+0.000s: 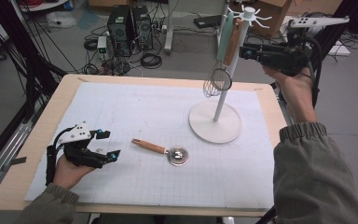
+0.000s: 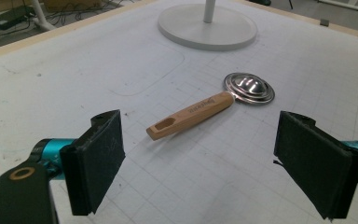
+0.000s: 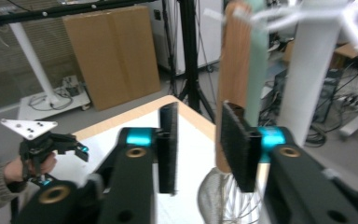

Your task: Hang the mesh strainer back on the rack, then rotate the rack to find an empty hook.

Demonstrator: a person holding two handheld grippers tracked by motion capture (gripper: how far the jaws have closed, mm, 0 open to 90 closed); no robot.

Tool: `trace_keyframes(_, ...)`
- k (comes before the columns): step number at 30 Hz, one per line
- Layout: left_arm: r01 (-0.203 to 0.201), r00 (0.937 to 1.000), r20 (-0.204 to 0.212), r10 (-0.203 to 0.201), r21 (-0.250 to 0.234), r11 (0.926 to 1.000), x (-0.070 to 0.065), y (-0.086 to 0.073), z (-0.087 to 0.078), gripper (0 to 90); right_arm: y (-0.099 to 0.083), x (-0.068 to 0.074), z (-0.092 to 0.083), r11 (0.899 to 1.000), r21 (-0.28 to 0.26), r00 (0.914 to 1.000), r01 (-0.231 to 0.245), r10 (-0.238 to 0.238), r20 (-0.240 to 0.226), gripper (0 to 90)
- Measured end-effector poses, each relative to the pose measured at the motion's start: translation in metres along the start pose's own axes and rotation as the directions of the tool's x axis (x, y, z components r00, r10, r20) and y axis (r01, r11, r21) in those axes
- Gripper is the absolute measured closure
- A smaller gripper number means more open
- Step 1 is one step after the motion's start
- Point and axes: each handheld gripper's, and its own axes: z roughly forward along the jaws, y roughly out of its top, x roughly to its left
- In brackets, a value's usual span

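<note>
Wood-handled scoop (image 1: 161, 150) lies flat on the white gridded mat (image 1: 135, 112), near the front and a little left of middle, its round steel bowl pointing right and its handle running left and slightly away. Just to its left the left gripper (image 1: 106, 144) rests low over the mat in the person's left hand (image 1: 70, 170), jaws standing wide with nothing between them; the left gripper view looks between them toward the scoop, well clear of both pads. Farther back and to the right stands a white hanging rack (image 1: 216, 122) on a round base, carrying a wood-handled whisk (image 1: 218, 79) and a pale green utensil (image 1: 224, 35). At the far right the right gripper (image 1: 245, 50) is held up level beside the rack's top, jaws narrowed and empty, the whisk's wooden handle just beyond them.
</note>
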Motion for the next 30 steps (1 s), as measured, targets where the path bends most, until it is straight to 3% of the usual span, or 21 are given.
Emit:
trace_keyframes(4, -0.005, 1.0000, 0.000, 0.005, 0.000, 1.0000, -0.001, 0.001, 0.000, 16.1, 0.006, -0.002, -0.006, 0.999, -0.036, 0.9999, 0.015, -0.015, 0.001, 80.5)
trace_keyframes(10, -0.004, 1.0000, 0.004, 0.004, -0.003, 1.0000, 0.000, 0.002, 0.002, 16.0, 0.015, -0.002, -0.012, 0.999, -0.042, 0.9995, 0.032, -0.032, -0.002, 89.1)
trace_keyframes(18, -0.001, 1.0000, 0.006, 0.001, -0.010, 1.0000, -0.001, 0.002, 0.001, 15.9, 0.019, -0.003, -0.013, 0.999, -0.027, 0.9993, 0.037, -0.037, -0.001, 89.3)
trace_keyframes(21, -0.005, 1.0000, 0.005, 0.005, -0.006, 1.0000, 0.000, 0.002, 0.002, 16.0, 0.018, -0.009, -0.013, 1.000, -0.021, 0.9999, 0.015, -0.015, 0.004, 89.3)
trace_keyframes(30, -0.003, 0.9999, 0.013, 0.003, -0.012, 0.9999, 0.000, 0.003, 0.003, 16.0, 0.030, -0.014, -0.015, 0.999, -0.041, 0.9994, 0.017, -0.016, 0.029, 89.4)
